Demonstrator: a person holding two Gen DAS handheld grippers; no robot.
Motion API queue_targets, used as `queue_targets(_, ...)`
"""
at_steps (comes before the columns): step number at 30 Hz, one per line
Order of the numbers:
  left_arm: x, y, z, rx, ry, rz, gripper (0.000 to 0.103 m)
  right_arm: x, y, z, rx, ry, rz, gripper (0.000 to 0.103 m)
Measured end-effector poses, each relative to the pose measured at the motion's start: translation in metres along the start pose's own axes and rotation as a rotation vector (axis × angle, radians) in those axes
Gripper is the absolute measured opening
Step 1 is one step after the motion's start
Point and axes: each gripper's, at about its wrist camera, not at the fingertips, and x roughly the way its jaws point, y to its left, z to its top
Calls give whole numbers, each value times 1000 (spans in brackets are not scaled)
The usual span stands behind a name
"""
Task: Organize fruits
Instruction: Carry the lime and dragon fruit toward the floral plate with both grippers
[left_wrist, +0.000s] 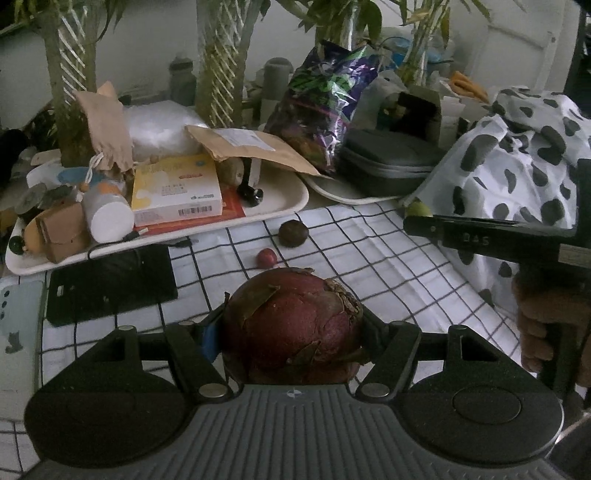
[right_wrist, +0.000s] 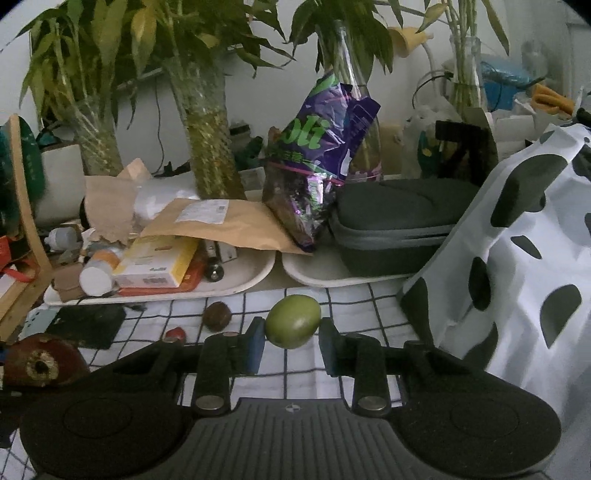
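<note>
The purple bag (right_wrist: 325, 162) reads "oli", its first letters possibly hidden.

The large fruit (left_wrist: 291, 325) sits between the left tool's (left_wrist: 291, 332) fingers, above the checked cloth (left_wrist: 369, 258). Ahead of it on the cloth lie a small fruit (left_wrist: 266, 257) and, farther back, a round fruit (left_wrist: 293, 232). Behind them sits a tray (left_wrist: 288, 199) loaded with boxes; a spotted bag (left_wrist: 517, 166) stands right

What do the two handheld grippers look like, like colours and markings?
Both grippers, left gripper and right gripper, are black with ribbed grey centre plates, silver pivot bolts and blue finger pads. The right one's side bears stamped characters.
</note>
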Motion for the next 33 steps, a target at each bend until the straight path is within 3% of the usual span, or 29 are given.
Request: queue_targets(33, -69, -30, -57, -9, -24, -35, 68, -109, 38, -50, -77, 4, 78, 28)
